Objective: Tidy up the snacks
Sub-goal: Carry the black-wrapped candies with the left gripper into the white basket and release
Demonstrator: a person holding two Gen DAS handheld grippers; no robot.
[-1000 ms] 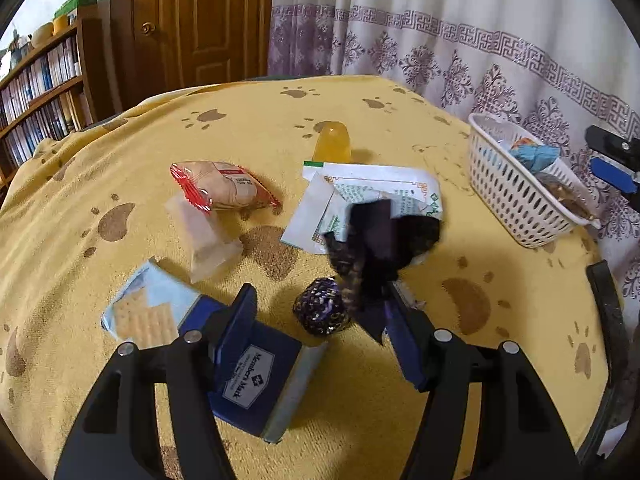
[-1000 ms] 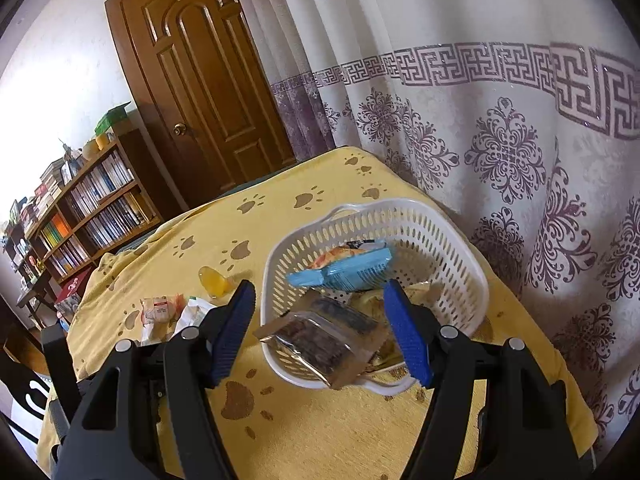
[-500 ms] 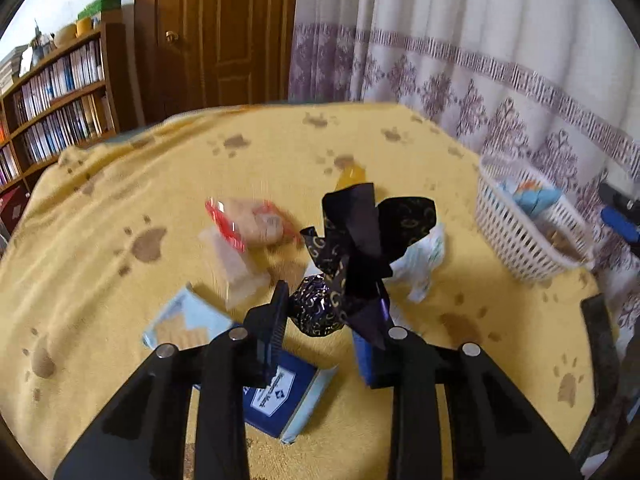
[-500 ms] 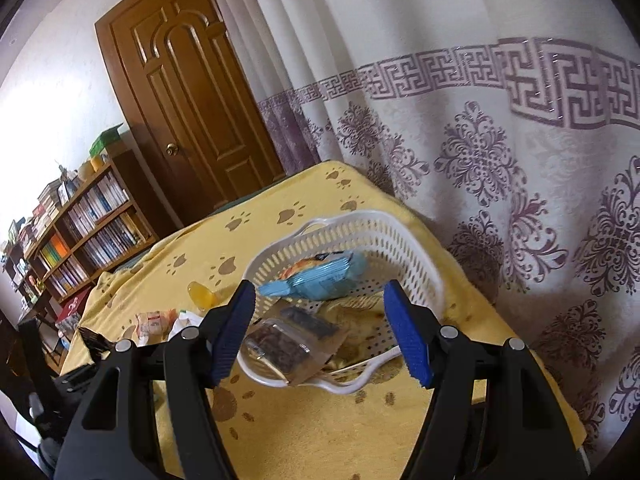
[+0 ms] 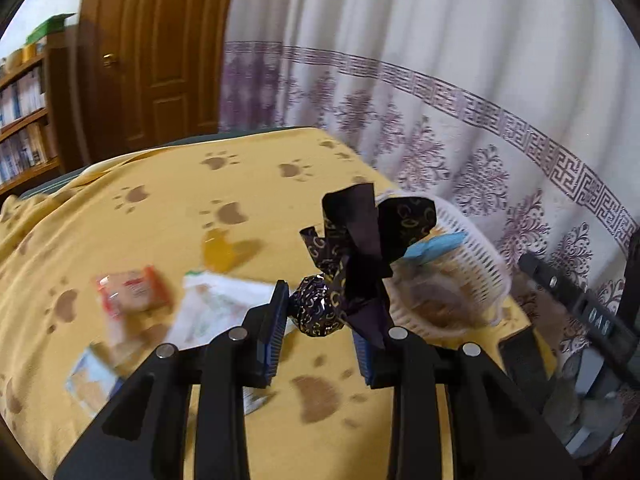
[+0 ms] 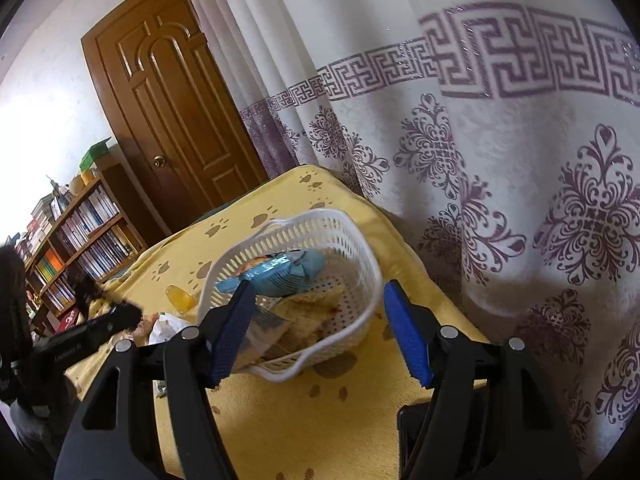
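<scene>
My left gripper (image 5: 320, 316) is shut on a dark purple foil-wrapped candy (image 5: 318, 308), whose twisted wrapper (image 5: 360, 240) sticks up above the fingers. The candy hangs in the air above the yellow paw-print tablecloth (image 5: 160, 208). Just behind and to the right of it stands the white plastic basket (image 5: 490, 276) with a blue packet (image 5: 436, 246) and other snacks inside. In the right wrist view, my right gripper (image 6: 319, 292) is open and holds nothing, with the basket (image 6: 360, 248) close in front of its fingers.
On the cloth lie a red-edged snack pack (image 5: 132, 292), a white packet (image 5: 216, 308), an orange jelly cup (image 5: 218, 254) and a cracker pack (image 5: 92, 380). A patterned curtain (image 6: 480, 160) hangs right behind the basket. A door and bookshelf (image 6: 80, 240) stand at the back left.
My left gripper shut on the purple candy, lifted it off the cloth and swung right toward the basket. The right gripper stayed open and shifted a little relative to the basket.
</scene>
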